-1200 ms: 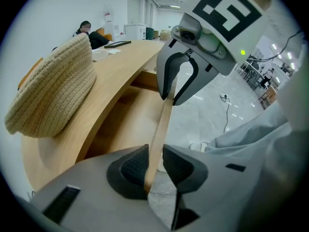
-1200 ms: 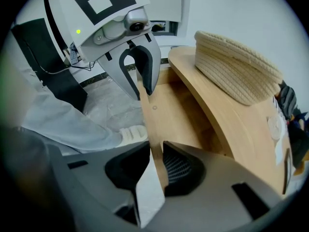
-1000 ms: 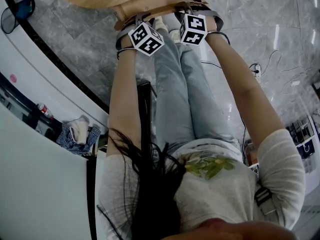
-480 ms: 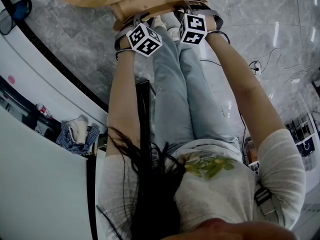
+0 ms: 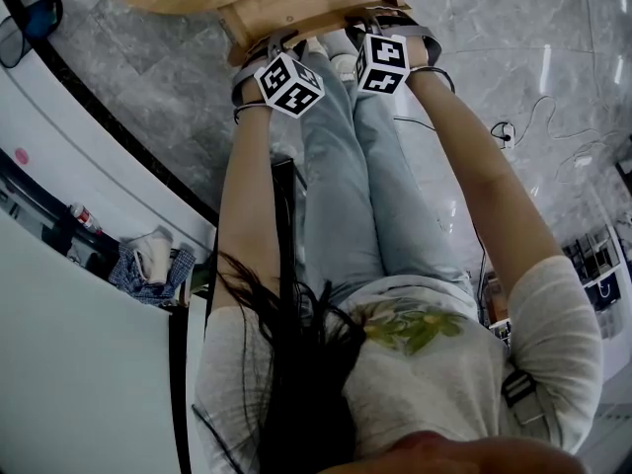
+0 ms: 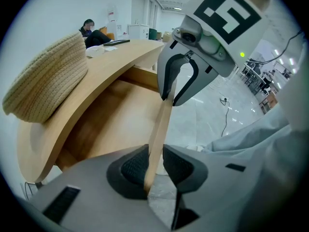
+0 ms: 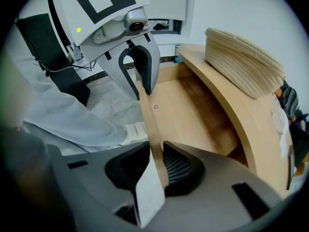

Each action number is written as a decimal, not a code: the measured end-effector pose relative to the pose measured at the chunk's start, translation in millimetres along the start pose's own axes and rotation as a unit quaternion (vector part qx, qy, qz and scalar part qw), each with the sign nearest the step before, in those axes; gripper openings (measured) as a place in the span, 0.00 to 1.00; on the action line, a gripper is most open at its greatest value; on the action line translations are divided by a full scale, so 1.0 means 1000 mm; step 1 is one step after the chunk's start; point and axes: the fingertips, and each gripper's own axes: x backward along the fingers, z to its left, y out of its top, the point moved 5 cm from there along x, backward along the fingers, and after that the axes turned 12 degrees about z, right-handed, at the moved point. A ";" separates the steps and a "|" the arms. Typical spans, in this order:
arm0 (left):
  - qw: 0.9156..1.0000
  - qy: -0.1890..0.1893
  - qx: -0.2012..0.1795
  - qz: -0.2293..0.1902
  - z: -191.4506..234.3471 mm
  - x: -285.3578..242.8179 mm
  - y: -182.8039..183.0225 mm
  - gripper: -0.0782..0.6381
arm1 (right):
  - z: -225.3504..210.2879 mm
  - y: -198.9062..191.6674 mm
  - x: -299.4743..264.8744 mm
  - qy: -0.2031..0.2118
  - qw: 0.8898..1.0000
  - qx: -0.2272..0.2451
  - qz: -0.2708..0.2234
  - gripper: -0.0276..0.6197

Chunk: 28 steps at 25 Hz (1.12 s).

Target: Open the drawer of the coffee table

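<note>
Your left gripper (image 6: 154, 167) and right gripper (image 7: 155, 166) each clench the thin, flat front panel (image 6: 161, 124) of the light wooden drawer (image 7: 193, 115). Their ribbed black pads press on both faces of the panel's upper edge. The panel's long axis runs straight from one gripper to the other. The drawer stands pulled out from under the curved, smooth wooden coffee table top (image 6: 108, 66), open side up. A coarse woven straw hat (image 6: 48, 79) rests on that top.

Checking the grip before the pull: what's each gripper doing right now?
Left gripper: shut on the top edge of the drawer front.
Right gripper: shut on the same drawer front.
</note>
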 end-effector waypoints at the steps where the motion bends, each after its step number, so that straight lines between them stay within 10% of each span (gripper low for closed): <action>1: 1.000 0.000 0.001 0.000 0.000 0.000 0.000 0.25 | 0.000 0.000 0.001 0.001 1.000 -0.001 -0.001 0.18; 20: 1.000 -0.011 -0.015 0.018 -0.016 -0.005 -0.005 0.24 | 0.018 -0.005 -0.002 0.007 1.000 0.015 0.000 0.18; 28: 0.999 -0.028 0.032 0.032 -0.016 -0.006 -0.003 0.27 | 0.017 -0.004 -0.004 0.044 0.999 -0.014 0.013 0.20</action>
